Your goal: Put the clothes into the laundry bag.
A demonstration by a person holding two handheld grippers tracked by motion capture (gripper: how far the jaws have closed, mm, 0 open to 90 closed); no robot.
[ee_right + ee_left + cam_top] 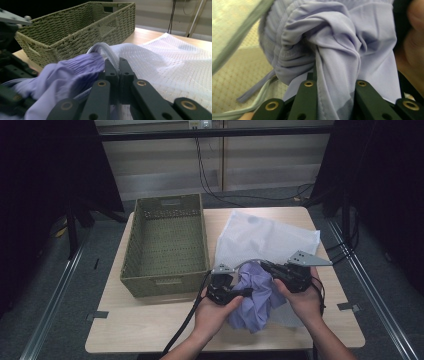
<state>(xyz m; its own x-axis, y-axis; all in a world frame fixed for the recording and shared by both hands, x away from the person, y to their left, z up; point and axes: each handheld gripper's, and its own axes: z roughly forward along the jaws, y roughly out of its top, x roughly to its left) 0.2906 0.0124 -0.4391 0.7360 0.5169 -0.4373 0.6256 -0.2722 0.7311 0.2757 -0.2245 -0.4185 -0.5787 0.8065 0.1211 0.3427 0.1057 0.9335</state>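
Observation:
A bunched lavender garment (255,295) hangs between my two grippers above the table's near right. My left gripper (229,292) is shut on a fold of the lavender garment (332,37), which passes between its jaws (335,80). My right gripper (286,274) is shut on the thick white rim of a white mesh laundry bag (265,237). In the right gripper view the jaws (116,65) pinch that rim, with the garment (65,75) to their left and the mesh bag (175,65) spread out to the right. Mesh (224,20) also shows at the left gripper view's upper left.
An empty woven olive basket (150,287) stands on the left half of the wooden table (150,325); the basket (75,32) lies beyond the garment in the right gripper view. Black cables trail across the floor behind the table, and dark stands flank both sides.

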